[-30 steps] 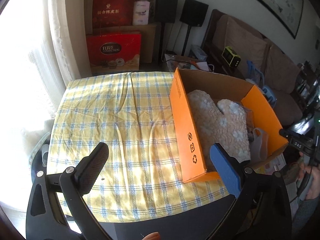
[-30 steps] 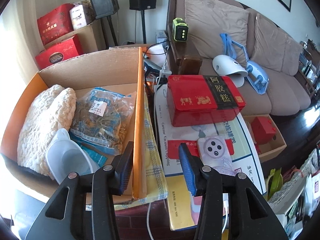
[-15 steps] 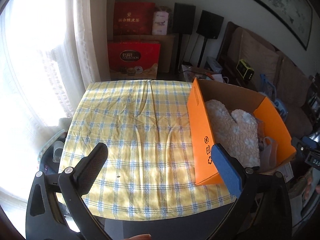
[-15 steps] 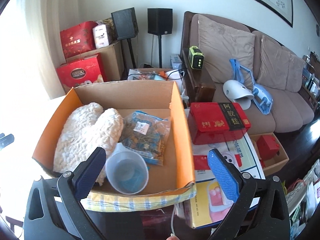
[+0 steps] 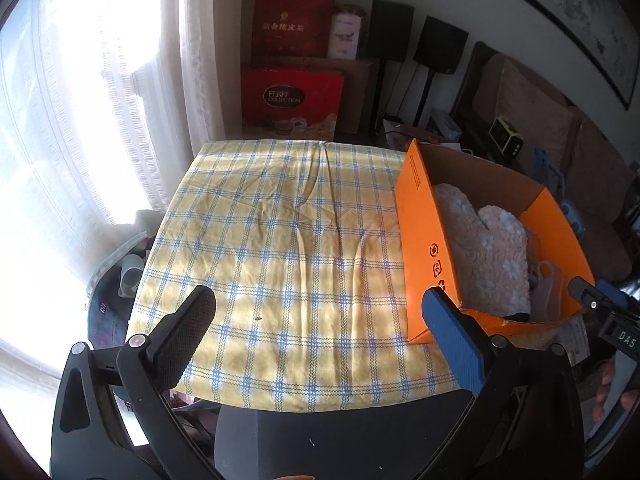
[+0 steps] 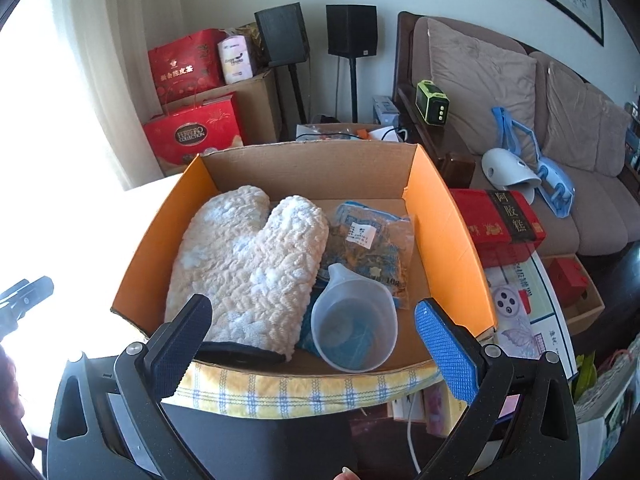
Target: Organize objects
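Observation:
An orange cardboard box [image 6: 452, 240] [image 5: 428, 240] stands at the right end of a table under a yellow and blue checked cloth [image 5: 288, 248]. Inside lie a cream oven mitt [image 6: 248, 264] [image 5: 484, 256], a clear plastic measuring cup [image 6: 354, 320] and a clear bag of dried herbs [image 6: 372, 240]. My right gripper [image 6: 312, 316] hangs open above the box's near edge, nothing between its fingers. Over the cloth's near edge, left of the box, my left gripper [image 5: 320, 312] stands open and holds nothing.
Red gift boxes [image 5: 292, 96] and black speakers [image 6: 352, 30] stand by the far wall. A sofa [image 6: 520, 100] fills the right side, with a red tin [image 6: 504, 224] and printed cartons [image 6: 528, 300] beside the box. A curtained window [image 5: 80, 120] is on the left.
My right gripper opened wide from nearly shut and drew back left, from beside the box's right wall to its near edge. The left gripper backed away a little, open throughout.

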